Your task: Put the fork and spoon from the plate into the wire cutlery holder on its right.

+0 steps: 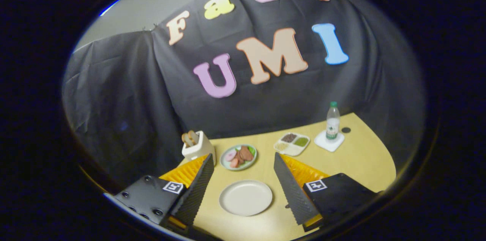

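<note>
**Claw spread wide above an empty plate**

The claw [243, 178] hangs with its fingers wide apart, gripping nothing. Between them on the yellow worktop [364, 165] lies a plain pale plate [245, 197] — bare. Just beyond it sits a green-rimmed dish of sliced food [239, 156], with a white toaster [197, 146] holding bread beside the left finger. Farther off — a divided tray [291, 144], then a water bottle [332, 121] standing on a white coaster [328, 141]

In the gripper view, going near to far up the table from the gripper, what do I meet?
Open gripper holding nothing → empty plate between its fingers → plate of sliced food → divided tray → water bottle on its coaster.
</note>
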Motion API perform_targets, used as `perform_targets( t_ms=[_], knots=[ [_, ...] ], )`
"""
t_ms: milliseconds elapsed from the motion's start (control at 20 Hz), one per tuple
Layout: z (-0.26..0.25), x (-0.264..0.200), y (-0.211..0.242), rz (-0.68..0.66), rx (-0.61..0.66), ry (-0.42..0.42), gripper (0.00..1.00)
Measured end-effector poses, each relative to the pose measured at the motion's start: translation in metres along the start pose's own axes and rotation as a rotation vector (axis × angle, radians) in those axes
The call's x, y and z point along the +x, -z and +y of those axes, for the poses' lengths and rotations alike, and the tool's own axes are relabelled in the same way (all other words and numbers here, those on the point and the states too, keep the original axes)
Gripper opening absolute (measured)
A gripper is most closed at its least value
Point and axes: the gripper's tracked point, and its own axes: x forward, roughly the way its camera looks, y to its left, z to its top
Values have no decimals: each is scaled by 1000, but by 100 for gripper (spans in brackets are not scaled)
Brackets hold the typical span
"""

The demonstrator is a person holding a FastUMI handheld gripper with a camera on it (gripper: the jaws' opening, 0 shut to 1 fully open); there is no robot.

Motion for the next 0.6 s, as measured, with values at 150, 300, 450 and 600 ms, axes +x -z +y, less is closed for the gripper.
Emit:
perform_targets(
  t_ms=[150,300,450,600],
  knots=[
    [9,-6,-16,-134,-13,-15,100],
    [14,-9,-14,-199,-67,-1,100],
    [22,-11,-8,-253,-133,22,100],
    [28,-12,2,-272,-155,35,100]
  ],
)
